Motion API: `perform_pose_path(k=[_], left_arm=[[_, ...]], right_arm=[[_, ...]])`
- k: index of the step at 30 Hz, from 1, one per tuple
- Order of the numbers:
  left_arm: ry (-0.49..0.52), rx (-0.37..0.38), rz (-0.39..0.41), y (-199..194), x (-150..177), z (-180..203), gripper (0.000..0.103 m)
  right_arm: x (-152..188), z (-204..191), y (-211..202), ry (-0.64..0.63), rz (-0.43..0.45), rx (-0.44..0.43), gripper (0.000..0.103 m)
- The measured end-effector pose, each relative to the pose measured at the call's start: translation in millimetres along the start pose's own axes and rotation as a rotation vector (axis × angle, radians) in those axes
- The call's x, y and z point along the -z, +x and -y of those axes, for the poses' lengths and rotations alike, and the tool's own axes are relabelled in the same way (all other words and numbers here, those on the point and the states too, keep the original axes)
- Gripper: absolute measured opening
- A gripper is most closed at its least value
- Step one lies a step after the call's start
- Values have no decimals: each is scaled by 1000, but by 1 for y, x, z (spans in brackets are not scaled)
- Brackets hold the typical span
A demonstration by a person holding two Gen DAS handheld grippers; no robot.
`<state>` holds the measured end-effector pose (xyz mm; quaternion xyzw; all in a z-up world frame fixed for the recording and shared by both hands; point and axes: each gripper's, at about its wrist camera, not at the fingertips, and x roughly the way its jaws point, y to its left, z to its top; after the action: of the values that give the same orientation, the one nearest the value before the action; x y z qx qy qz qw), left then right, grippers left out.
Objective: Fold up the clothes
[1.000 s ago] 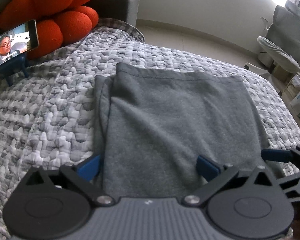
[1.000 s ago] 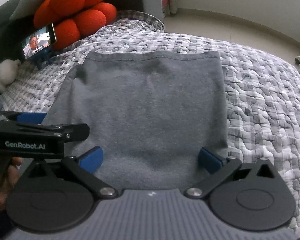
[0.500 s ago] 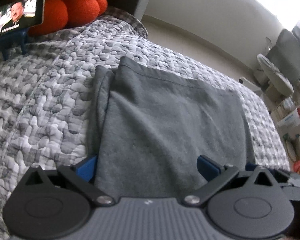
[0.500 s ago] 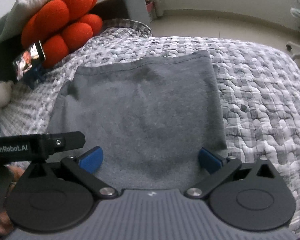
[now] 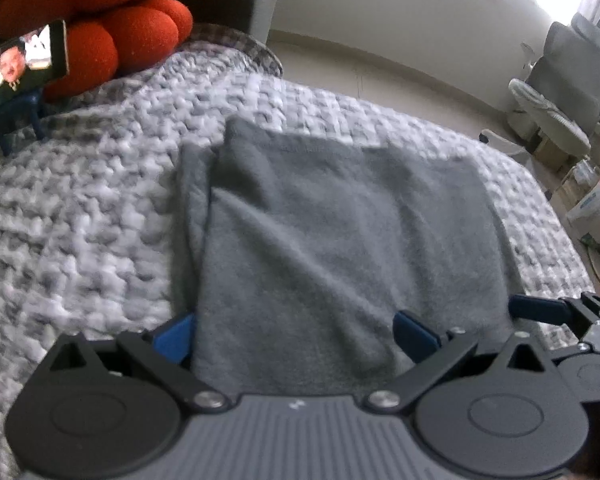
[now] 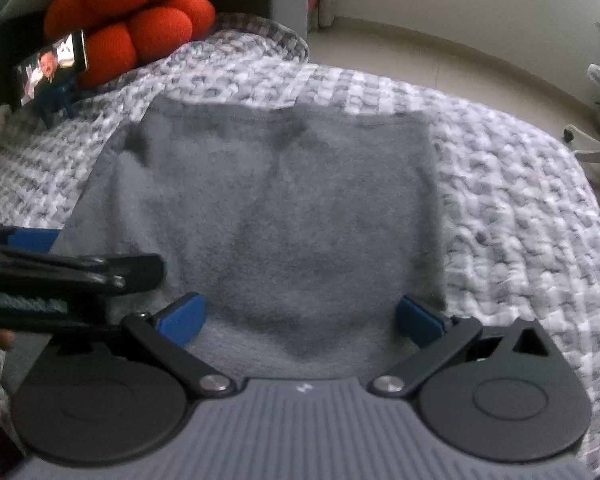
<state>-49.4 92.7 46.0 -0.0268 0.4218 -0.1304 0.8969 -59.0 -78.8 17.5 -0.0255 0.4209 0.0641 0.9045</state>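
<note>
A grey fleece garment (image 5: 340,232) lies folded into a rough rectangle on the quilted bed, with a narrow underlayer sticking out along its left side. My left gripper (image 5: 296,332) hovers open over the garment's near left part, blue pads spread wide with cloth showing between them. In the right wrist view the same garment (image 6: 284,216) fills the middle. My right gripper (image 6: 300,316) is open above its near edge, nothing held. The left gripper's body (image 6: 68,276) reaches in from the left side of that view, and the right gripper's fingers (image 5: 540,308) show at the left view's right edge.
A grey and white quilted cover (image 5: 80,216) spreads over the bed. An orange bobbled cushion (image 6: 140,28) and a phone on a blue stand (image 6: 52,68) sit at the head end. Office chairs (image 5: 560,92) and boxes stand on the floor to the right.
Both grippers stayed open over the garment's near edge. The views tilted down half a second ago and have lifted back. The garment has not moved.
</note>
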Motion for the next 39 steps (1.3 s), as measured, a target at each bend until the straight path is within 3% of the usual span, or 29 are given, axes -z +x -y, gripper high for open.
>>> perform_pose_path(k=[4, 6, 7, 9, 10, 13, 14, 15, 18, 22, 24, 29, 31, 37, 38, 39], left_arm=[[33, -88, 84, -16, -7, -16, 92], [16, -125, 85, -17, -9, -25, 77], [4, -137, 79, -16, -10, -28, 73], [3, -153, 75, -16, -10, -29, 53], [12, -160, 77, -16, -10, -28, 52], [45, -155, 87, -17, -9, -23, 45], [51, -142, 90, -18, -8, -22, 44], [54, -123, 91, -19, -9, -20, 41], [65, -51, 91, -21, -8, -14, 30], [98, 58, 95, -24, -4, -1, 29], [120, 68, 94, -20, -1, 6, 29], [168, 31, 49, -3, 6, 18, 31], [187, 16, 30, 3, 9, 23, 33], [125, 27, 3, -1, 8, 10, 33], [117, 28, 1, -1, 7, 9, 33], [110, 29, -1, -1, 7, 7, 33]], right_arm=[[-1, 20, -21, 20, 118, 77, 80], [-2, 37, -29, 84, 159, 86, 66], [-3, 45, -33, 117, 180, 91, 64], [-4, 58, -38, 167, 211, 112, 59], [-5, 61, -39, 182, 218, 121, 56], [-4, 68, -40, 228, 227, 122, 36], [-4, 70, -41, 240, 226, 112, 19], [-4, 71, -42, 246, 226, 95, 11], [-5, 66, -45, 206, 224, -6, 7], [-4, 49, -40, 129, 124, -171, 8], [-2, 38, -33, 93, 64, -243, 8], [-1, 11, -14, 19, -12, -238, 9], [-4, 16, -10, 27, -23, -211, 2], [-11, 48, -7, 133, -23, -150, 0], [-10, 48, -9, 128, -8, -132, 0], [-9, 49, -12, 123, 7, -116, 12]])
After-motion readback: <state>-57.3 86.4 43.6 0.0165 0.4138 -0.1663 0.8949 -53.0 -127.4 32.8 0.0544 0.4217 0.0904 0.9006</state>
